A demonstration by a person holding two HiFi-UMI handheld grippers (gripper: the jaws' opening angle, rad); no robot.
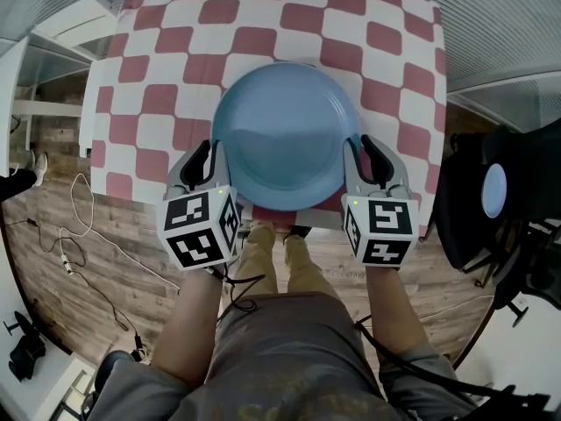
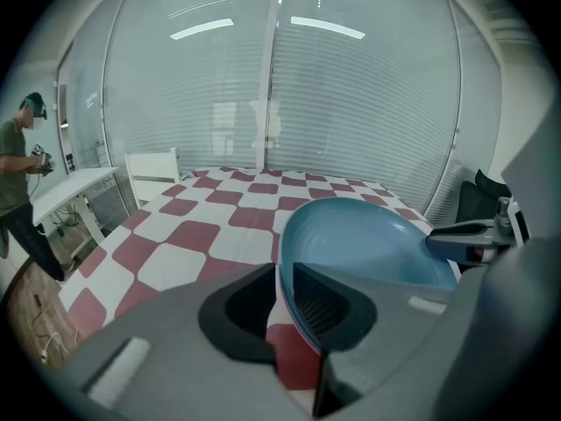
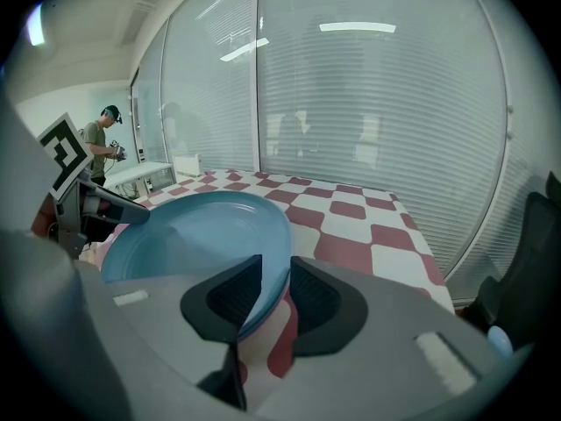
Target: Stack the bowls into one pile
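A wide blue bowl (image 1: 285,134) rests at the near edge of the checked table (image 1: 263,16), on top of a reddish bowl (image 1: 282,215) of which only a sliver of rim shows. My left gripper (image 1: 210,160) is on the blue bowl's left rim. In the left gripper view the blue bowl (image 2: 368,239) has its rim pinched between the pads of the left gripper (image 2: 282,301). My right gripper (image 1: 361,152) straddles the right rim. In the right gripper view the blue bowl (image 3: 193,231) has its rim between the right gripper (image 3: 273,292) pads, with a gap beside the outer pad.
The red and white cloth stretches away beyond the bowls. A black chair (image 1: 491,191) stands to the right of the table, and cables (image 1: 79,235) lie on the wooden floor at the left. A person (image 2: 17,174) stands far off by a white bench (image 2: 153,169).
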